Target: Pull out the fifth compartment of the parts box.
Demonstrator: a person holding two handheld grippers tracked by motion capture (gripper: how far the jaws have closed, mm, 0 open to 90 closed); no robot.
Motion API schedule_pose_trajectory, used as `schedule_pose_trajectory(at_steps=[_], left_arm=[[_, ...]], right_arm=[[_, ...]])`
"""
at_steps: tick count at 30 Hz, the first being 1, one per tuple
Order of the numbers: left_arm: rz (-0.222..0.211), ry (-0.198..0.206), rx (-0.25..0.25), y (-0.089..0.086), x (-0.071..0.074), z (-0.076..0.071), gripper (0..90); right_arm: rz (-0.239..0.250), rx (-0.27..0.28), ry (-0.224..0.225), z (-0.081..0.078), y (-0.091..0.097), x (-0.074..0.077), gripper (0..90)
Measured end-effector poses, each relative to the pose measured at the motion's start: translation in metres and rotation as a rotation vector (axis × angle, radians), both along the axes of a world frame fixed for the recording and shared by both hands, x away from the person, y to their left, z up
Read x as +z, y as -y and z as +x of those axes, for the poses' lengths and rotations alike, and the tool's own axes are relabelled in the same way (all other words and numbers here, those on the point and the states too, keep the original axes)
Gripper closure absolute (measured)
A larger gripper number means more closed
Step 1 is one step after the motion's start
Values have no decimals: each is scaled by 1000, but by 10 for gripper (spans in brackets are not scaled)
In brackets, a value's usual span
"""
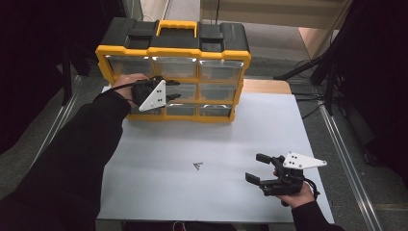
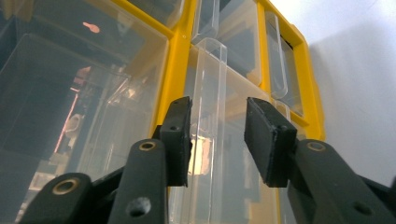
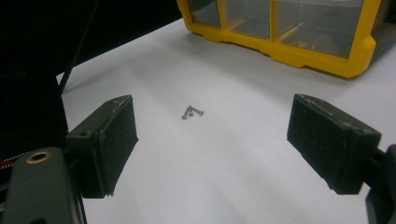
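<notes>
Now the left gripper [image 2: 217, 140] is half open around the clear drawer handle [image 2: 210, 107] of the yellow organizer [image 1: 173, 72], upper left. Lower right, the right gripper [image 1: 262, 168] is wide open, empty, facing the screws [image 1: 197, 166] mid-bench.

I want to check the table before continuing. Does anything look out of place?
Yes: a few small screws lie loose in the middle of the white table, apart from the yellow drawer box, not in any drawer.

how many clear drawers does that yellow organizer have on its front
9, in a three-by-three grid on the organizer: three across the top row, three in the middle row, three along the bottom row. The left gripper and hand partly cover the left-column ones.
</notes>
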State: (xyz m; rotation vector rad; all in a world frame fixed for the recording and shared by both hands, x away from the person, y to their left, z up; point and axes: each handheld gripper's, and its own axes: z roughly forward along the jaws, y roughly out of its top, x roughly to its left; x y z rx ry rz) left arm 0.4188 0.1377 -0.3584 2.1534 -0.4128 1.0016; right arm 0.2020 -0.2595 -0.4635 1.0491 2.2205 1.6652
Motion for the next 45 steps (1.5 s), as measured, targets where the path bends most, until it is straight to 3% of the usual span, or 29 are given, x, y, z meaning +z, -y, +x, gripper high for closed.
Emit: schedule_pose_trajectory(at_steps=[2,6,12,15,19,37,45], left_arm=[[12,15,-5,0,0,0,612],[9,51,8,1,0,0,718],[26,75,6,1,0,-1,725],[-2,49,5,0,0,0,725],[-8,38,3,-1,0,-1,725],[-23,12,6,-1,0,-6,725],[-17,25,-2,-1,0,-9,726]], right_arm=[[-1,-2,-1,0,0,0,172],[-6,0,5,0,0,0,173],[-10,-1,2,0,0,0,173],[-14,2,0,-1,-1,0,174],[-16,5,1,0,-1,0,174],[-18,4,0,-1,-1,-1,174],[-15,1,-1,-1,-1,-1,174]])
